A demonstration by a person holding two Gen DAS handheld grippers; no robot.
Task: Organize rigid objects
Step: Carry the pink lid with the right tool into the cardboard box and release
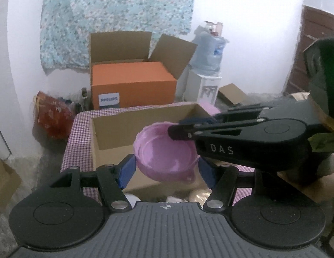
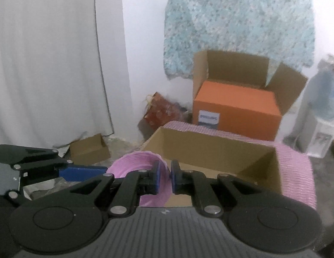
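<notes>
A pink plastic bowl point(image 1: 164, 150) hangs in the air over an open cardboard box point(image 1: 115, 129) on a checkered cloth. My left gripper point(image 1: 167, 169) stands wide around the bowl's lower sides; I cannot tell whether its blue pads point(image 1: 127, 169) touch the bowl. My right gripper point(image 1: 180, 132) comes in from the right and is shut on the bowl's far right rim. In the right wrist view the bowl point(image 2: 134, 165) sits between the right gripper's point(image 2: 166, 177) nearly closed fingers, with the left gripper's blue pad point(image 2: 81, 172) at its left. The box point(image 2: 210, 150) lies just beyond.
An orange Philips box point(image 1: 132, 83) sits in a larger open carton on the floor behind. A water dispenser point(image 1: 205, 86) stands at the right, a red bag point(image 1: 50, 116) at the left. A small carton point(image 2: 89, 148) lies on the floor.
</notes>
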